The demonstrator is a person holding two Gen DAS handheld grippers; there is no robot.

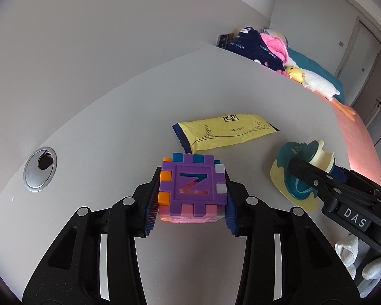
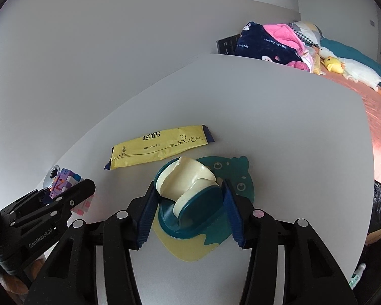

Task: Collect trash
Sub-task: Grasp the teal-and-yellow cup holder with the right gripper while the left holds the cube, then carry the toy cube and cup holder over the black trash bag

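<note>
Leftmost, a round metal cable grommet (image 1: 40, 169) is set into the white worktop (image 1: 114, 132). Just right of it, the left tool (image 1: 190, 198) is seen closed on a foam puzzle cube (image 1: 193, 187), whose purple top face carries a cut-out letter Z; the blue ribbed pads (image 1: 152, 204) are pressed against both sides of the cube, whose underside cannot be seen. Beyond the cube, a yellow snack wrapper (image 1: 222, 133) with dark serrated ends is laid flat on the worktop, printed with Chinese characters, apart from both tools.

Further right, the right tool (image 2: 188, 211) is held around a crumpled cream and teal cup (image 2: 188, 193) lying tipped on its side. The cup is bracketed by the blue pads (image 2: 146, 218), which appear to touch its sides, so a narrow grip on the cup is shown. Under the cup, a flat teal and pale yellow mat (image 2: 231, 178) with a cartoon face is spread on the worktop, close to the wrapper's near edge.

At the far right, past the worktop's edge, a bed (image 2: 378, 106) with an orange sheet is seen, piled with a navy blanket (image 2: 261, 47), pink fabric and a white plush duck (image 2: 353, 71).
</note>
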